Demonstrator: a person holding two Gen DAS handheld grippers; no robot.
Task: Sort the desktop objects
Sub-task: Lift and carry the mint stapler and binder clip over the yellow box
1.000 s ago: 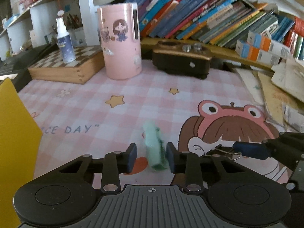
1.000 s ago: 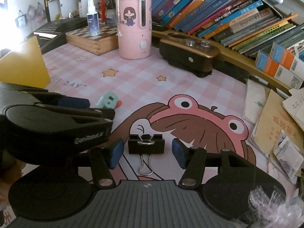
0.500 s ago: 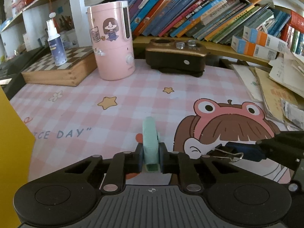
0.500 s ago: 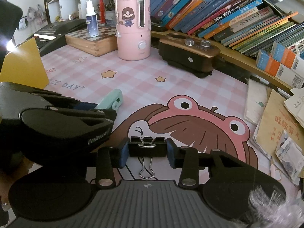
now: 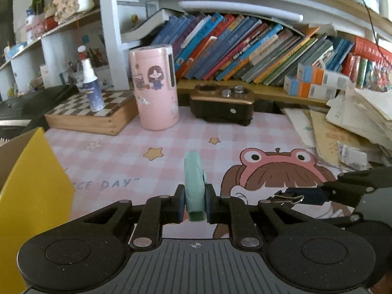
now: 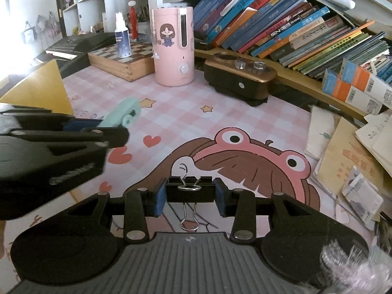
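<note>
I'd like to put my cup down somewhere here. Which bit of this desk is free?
The pink checked mat is bare between the pink canister, the yellow box and the cartoon frog girl. The right edge is crowded with loose papers; the back holds a chessboard box and a black-and-bronze device.

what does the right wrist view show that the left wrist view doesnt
Only the right wrist view: the round knob on the pink canister, red hearts on the mat.
Only the left wrist view: the "DAY" lettering on the mat.
Both: left gripper shut on the mint correction tape, right gripper shut on the black binder clip, chessboard box, books.
</note>
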